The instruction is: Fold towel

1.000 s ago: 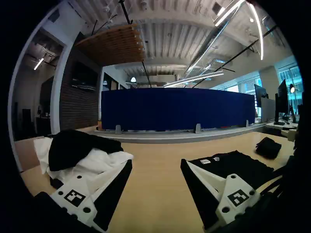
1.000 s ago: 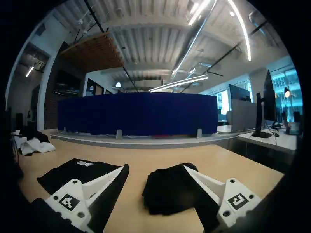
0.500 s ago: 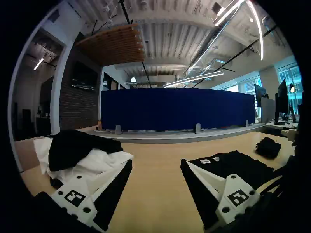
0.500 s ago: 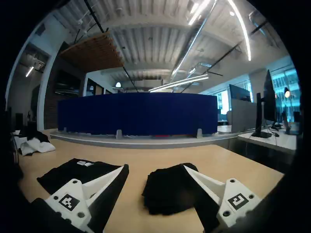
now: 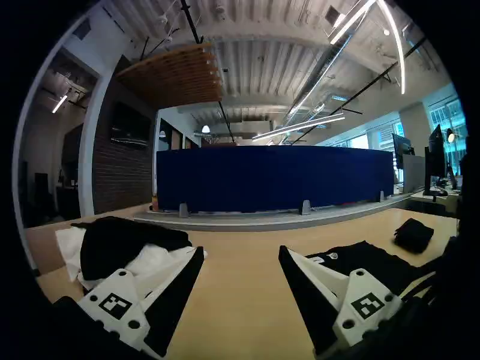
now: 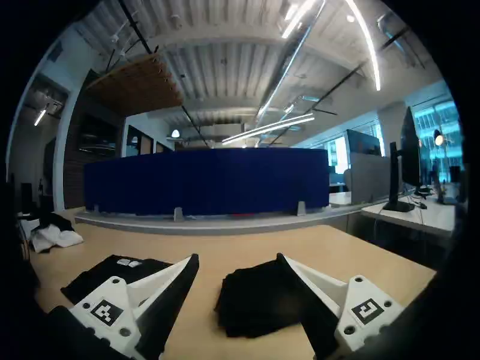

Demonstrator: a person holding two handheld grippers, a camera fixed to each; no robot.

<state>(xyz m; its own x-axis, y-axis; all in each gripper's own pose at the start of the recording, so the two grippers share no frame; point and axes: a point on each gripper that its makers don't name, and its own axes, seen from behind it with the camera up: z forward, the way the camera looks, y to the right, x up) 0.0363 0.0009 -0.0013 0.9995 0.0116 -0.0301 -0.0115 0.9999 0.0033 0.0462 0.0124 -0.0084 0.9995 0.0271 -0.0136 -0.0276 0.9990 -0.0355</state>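
Black towel (image 5: 372,261) lies flat on the desk (image 5: 240,300), between the two tools. Its white tag sits at the far edge, toward the blue partition (image 5: 270,180). Long axis: cannot tell.

Left tool (image 5: 240,249): fingers spread wide, holding nothing; towel lies just behind its right finger.

Right tool (image 6: 237,257): spread wide, empty; folded black stack (image 6: 258,294) by its right finger, contact unclear.

White-and-black pile (image 5: 120,246) at far left.
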